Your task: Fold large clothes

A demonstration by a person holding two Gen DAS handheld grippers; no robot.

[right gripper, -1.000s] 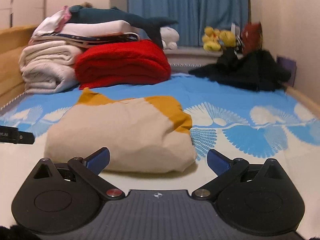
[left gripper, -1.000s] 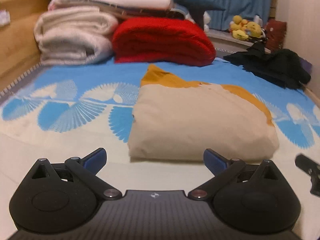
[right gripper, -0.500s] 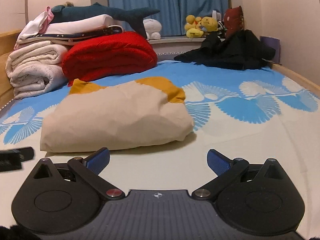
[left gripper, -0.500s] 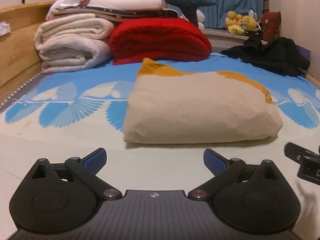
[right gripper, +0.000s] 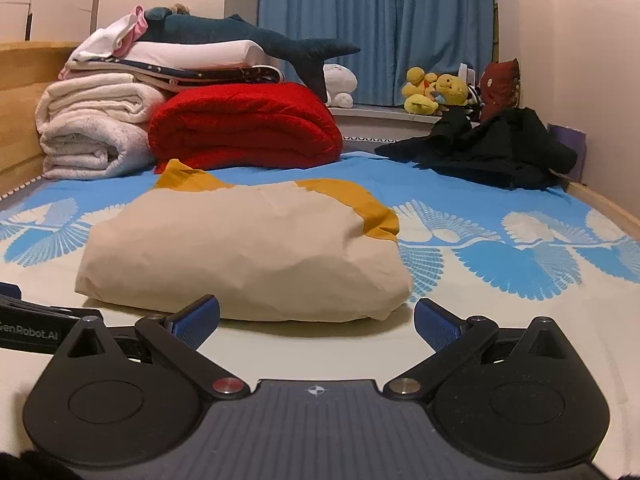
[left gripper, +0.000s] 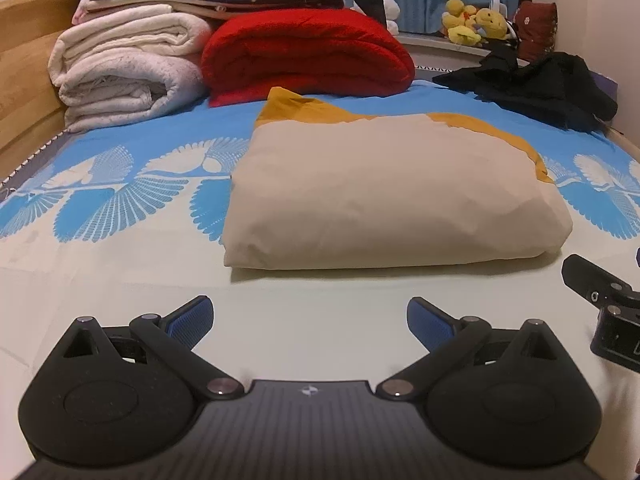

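Both grippers spread, folded garment just ahead, prob untouched

Left gripper, jaws spread wide and empty, low over the bedsheet. Ahead lies a folded cream garment with a mustard edge at its far side. Behind it: red blanket, white blankets, black clothes. Part of the right gripper shows at the right edge.
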